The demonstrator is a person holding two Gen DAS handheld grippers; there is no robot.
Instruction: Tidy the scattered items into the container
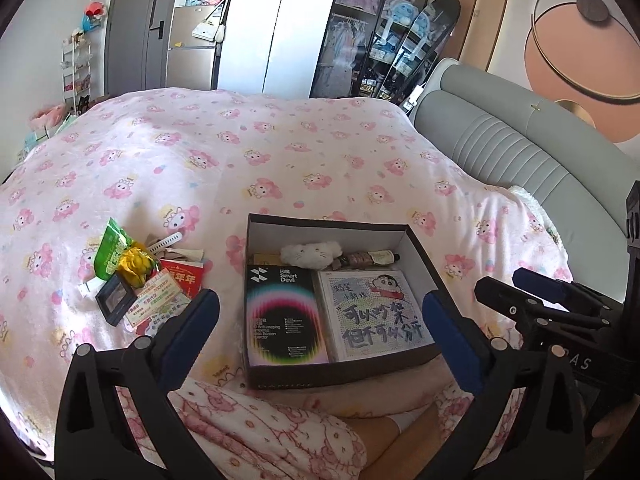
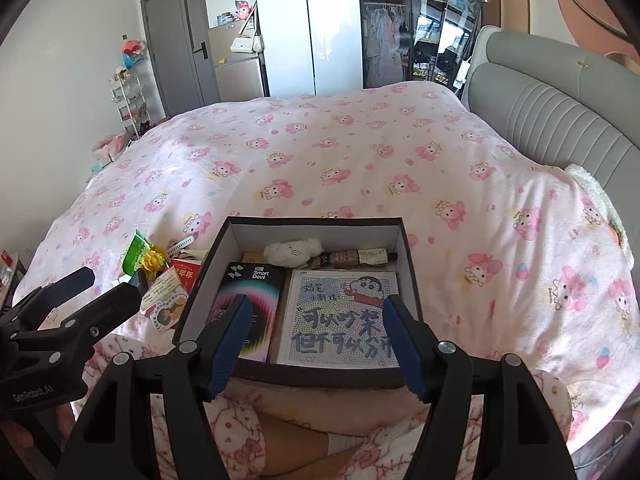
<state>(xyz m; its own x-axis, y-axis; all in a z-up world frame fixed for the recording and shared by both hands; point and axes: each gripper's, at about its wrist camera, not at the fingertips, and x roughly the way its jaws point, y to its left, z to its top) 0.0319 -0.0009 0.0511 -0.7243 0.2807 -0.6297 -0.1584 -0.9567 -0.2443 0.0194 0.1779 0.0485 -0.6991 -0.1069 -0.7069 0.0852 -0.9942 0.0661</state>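
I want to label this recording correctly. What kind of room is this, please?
Most likely a bedroom in a home. A bed with a pink cartoon-print duvet and a grey padded headboard fills the view, and a glass-door wardrobe with hanging clothes stands behind it.

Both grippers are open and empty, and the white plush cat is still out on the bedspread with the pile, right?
Not quite: the white plush cat already lies inside the box, as the left wrist view shows. Left gripper and right gripper are open and empty.
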